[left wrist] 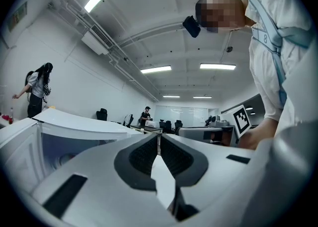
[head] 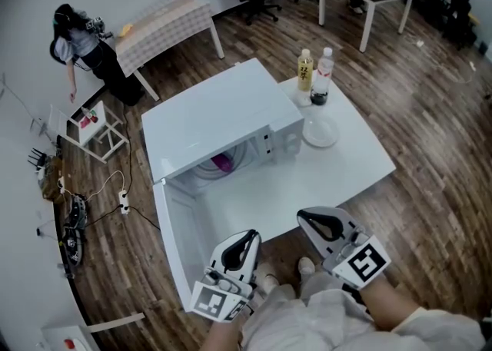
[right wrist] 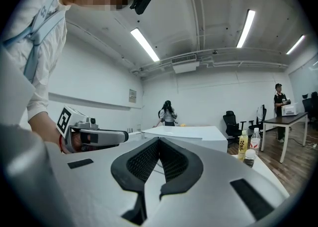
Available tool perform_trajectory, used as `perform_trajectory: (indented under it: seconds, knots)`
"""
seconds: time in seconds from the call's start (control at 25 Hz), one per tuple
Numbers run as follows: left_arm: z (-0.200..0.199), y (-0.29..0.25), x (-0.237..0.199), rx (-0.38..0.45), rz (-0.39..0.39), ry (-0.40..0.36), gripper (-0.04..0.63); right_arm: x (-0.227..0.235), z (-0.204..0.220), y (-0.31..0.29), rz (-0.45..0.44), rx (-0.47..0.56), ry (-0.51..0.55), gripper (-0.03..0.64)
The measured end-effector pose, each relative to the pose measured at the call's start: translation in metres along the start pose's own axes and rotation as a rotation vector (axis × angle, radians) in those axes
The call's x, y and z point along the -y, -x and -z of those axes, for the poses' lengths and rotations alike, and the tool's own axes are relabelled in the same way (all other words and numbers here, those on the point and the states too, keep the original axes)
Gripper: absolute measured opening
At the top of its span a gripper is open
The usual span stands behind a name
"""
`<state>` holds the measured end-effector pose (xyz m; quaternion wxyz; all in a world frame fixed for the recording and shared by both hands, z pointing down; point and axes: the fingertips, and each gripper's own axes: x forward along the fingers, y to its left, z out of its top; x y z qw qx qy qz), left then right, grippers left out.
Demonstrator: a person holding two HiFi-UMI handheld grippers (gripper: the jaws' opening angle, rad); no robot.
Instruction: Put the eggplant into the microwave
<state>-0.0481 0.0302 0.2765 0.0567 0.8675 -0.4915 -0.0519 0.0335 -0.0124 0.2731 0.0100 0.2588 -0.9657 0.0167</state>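
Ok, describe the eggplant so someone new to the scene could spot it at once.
Find the white microwave on the white table, its door swung open toward the person. Inside the cavity lies the eggplant: the only purple thing in there, against white walls.

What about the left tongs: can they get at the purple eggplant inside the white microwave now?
Probably yes. The white microwave door stands open, the purple eggplant lies inside, and only bare white table separates it from the shut, empty left tongs.
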Motion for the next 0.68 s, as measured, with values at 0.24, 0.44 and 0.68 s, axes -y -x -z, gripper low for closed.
perform_trajectory:
  seconds: [0.24, 0.44, 0.68]
  knots:
    - [0.004, 0.003, 0.002, -0.016, 0.014, 0.026, 0.018, -0.004, 0.003, -0.001, -0.004, -0.012, 0.002, 0.032]
    - [0.001, -0.002, 0.008, -0.008, 0.034, 0.03, 0.018, -0.006, 0.002, -0.001, -0.007, -0.015, 0.0, 0.032]
    - [-0.004, -0.01, 0.009, -0.003, 0.048, 0.027, 0.018, -0.001, 0.002, -0.001, 0.001, -0.02, 0.0, 0.032]
